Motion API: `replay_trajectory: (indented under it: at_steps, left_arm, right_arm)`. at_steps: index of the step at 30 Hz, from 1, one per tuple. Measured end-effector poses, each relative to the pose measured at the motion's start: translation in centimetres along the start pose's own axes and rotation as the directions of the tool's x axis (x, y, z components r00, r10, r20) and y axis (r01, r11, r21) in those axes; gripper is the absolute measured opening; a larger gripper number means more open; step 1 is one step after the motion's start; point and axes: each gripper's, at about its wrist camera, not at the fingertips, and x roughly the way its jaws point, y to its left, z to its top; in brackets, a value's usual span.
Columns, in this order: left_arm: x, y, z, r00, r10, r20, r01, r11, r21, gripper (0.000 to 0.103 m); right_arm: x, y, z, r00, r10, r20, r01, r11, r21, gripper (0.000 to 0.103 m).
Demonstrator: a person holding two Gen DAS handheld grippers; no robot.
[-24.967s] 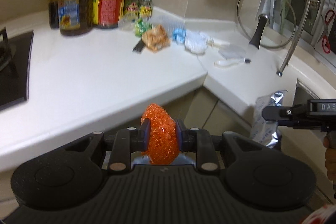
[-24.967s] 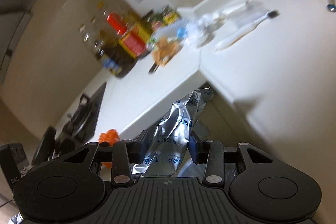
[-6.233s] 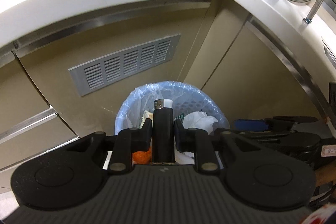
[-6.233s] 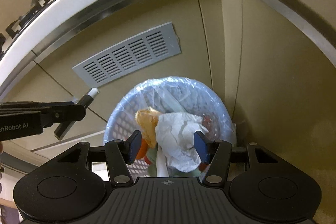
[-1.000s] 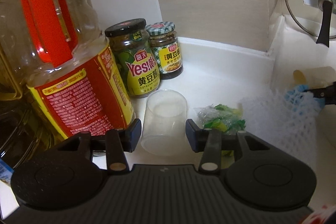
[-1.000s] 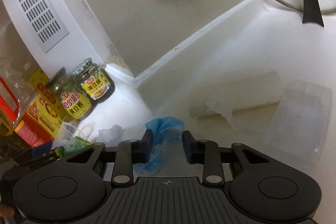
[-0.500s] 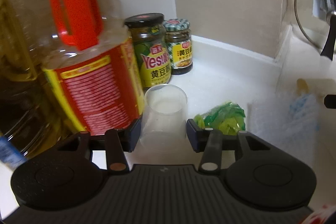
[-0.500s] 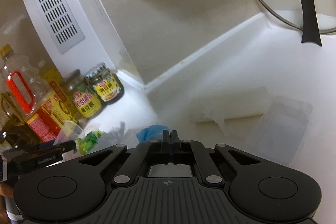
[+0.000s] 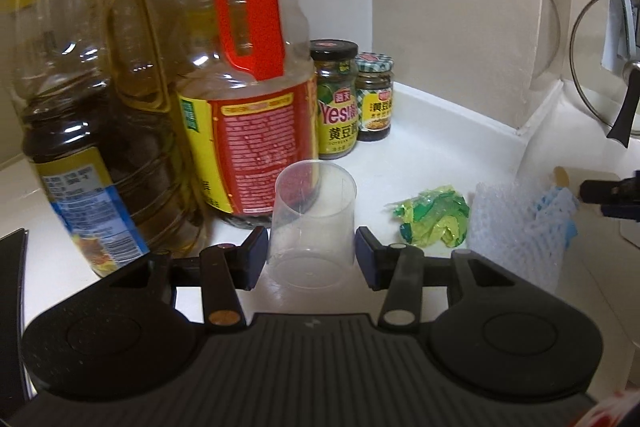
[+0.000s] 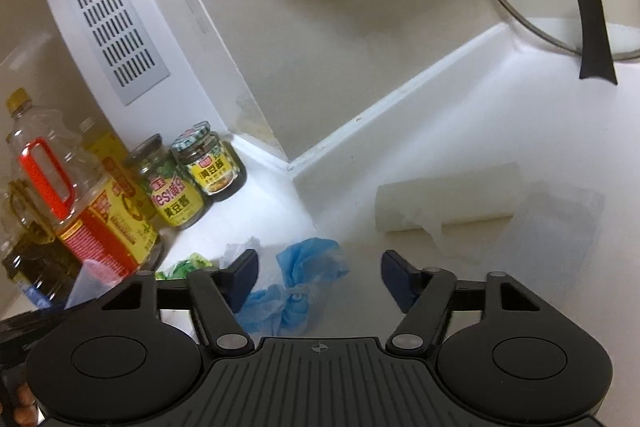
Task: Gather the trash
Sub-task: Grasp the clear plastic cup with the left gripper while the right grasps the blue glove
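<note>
While the left gripper (image 9: 311, 258) clasps the clear cup (image 9: 310, 227), only the right gripper (image 10: 319, 277), just reopened, shows paper roll (image 10: 446, 201).

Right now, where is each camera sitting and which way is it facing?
Left wrist: on the left gripper, looking along the counter at the clear cup between its fingers, oil bottles behind; the right gripper's tip shows at right.
Right wrist: on the right gripper, looking into the counter corner over the blue wad; its jaws, just opened, stand wide.
Shared: both show the two jars, green wrapper and pot lid.
</note>
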Motion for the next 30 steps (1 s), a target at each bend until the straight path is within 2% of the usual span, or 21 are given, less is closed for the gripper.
replay_trajectory:
  at_steps: [4,5,6,7,9,12,24,30]
  left_arm:
    - [-0.1,0.5,0.1,1.0,0.001,0.002,-0.001,1.0,-0.008,0.044]
    - [-0.3,0.7,0.1,1.0,0.001,0.002,-0.001,1.0,-0.01,0.044]
    - [-0.4,0.8,0.1,1.0,-0.001,0.003,0.001,1.0,-0.012,0.044]
    - [-0.4,0.9,0.1,1.0,-0.001,0.004,0.001,1.0,-0.013,0.044]
    - [-0.7,1.2,0.1,1.0,0.0,0.004,0.0,1.0,-0.015,0.044]
    - [-1.2,1.4,0.1,1.0,0.003,0.009,-0.003,1.0,-0.018,0.044]
    - [-3.5,0.3,0.0,1.0,-0.007,0.025,0.008,1.0,-0.024,0.044]
    - [-5.7,-0.9,-0.7,0.999,-0.02,0.035,0.021,0.999,-0.029,0.044]
  right_arm:
    - [2.4,-0.1,0.3,1.0,-0.012,-0.026,0.012,1.0,0.003,0.061]
    - [2.9,-0.1,0.3,0.999,-0.014,-0.032,0.014,1.0,-0.002,0.058]
    - [3.4,0.0,0.2,0.999,-0.007,-0.037,0.007,1.0,-0.01,0.045]
    - [3.6,0.1,0.1,0.999,0.001,-0.04,-0.002,1.0,-0.016,0.037]
    - [3.8,0.1,0.0,0.999,0.011,-0.043,-0.011,1.0,-0.021,0.027]
    - [3.4,0.3,-0.1,1.0,0.009,-0.027,-0.011,0.999,-0.041,0.021]
    - [-2.7,0.1,0.9,0.995,0.025,0.099,-0.023,0.999,-0.027,0.02]
    - [-6.6,-0.5,0.5,0.992,0.037,0.12,-0.036,0.999,-0.015,0.02]
